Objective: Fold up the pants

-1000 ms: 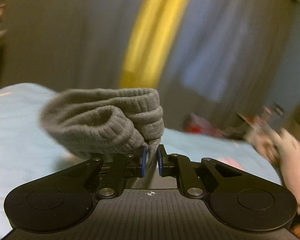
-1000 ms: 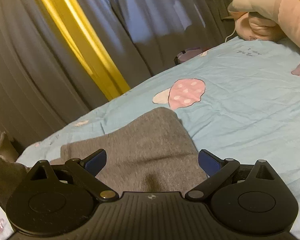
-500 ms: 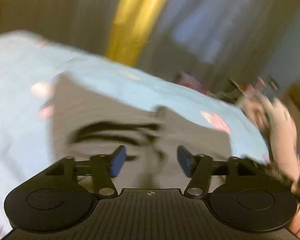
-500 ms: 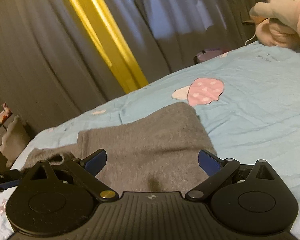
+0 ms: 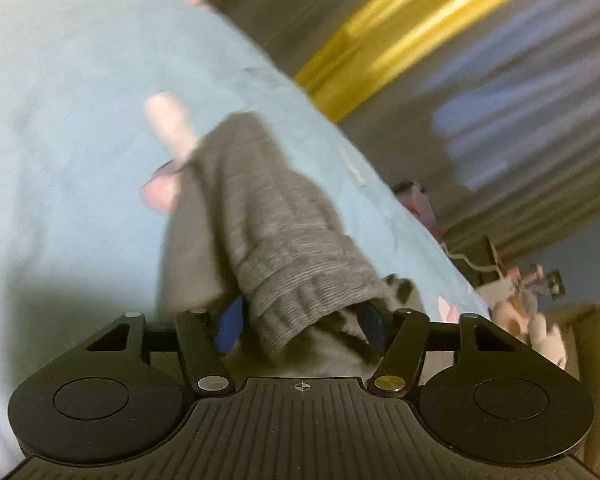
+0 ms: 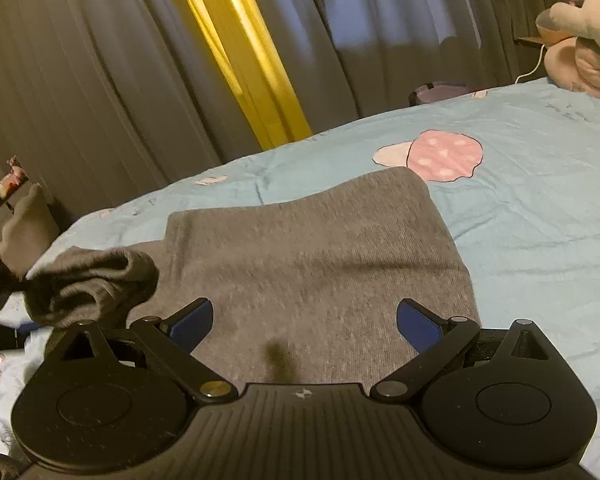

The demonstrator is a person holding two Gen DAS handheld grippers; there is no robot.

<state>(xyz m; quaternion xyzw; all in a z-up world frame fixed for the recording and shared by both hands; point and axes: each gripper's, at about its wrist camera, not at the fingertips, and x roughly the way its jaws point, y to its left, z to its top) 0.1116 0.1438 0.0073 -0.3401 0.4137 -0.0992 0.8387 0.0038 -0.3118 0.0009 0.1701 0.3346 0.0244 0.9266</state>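
Hovering over the grey pants (image 6: 320, 248) lying part-folded on the blue bed (image 6: 540, 200), the right gripper (image 6: 304, 326) has jaws spread and empty, while the left gripper (image 5: 302, 326), jaws just narrowing, seems through blur to straddle the ribbed cuff (image 5: 312, 296), which could slip out and undo the fold.

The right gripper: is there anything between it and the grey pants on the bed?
Nothing visible. The right gripper is open directly over the flat folded grey pants, with no object between them. The ribbed cuff lies bunched to its left, on the bed.
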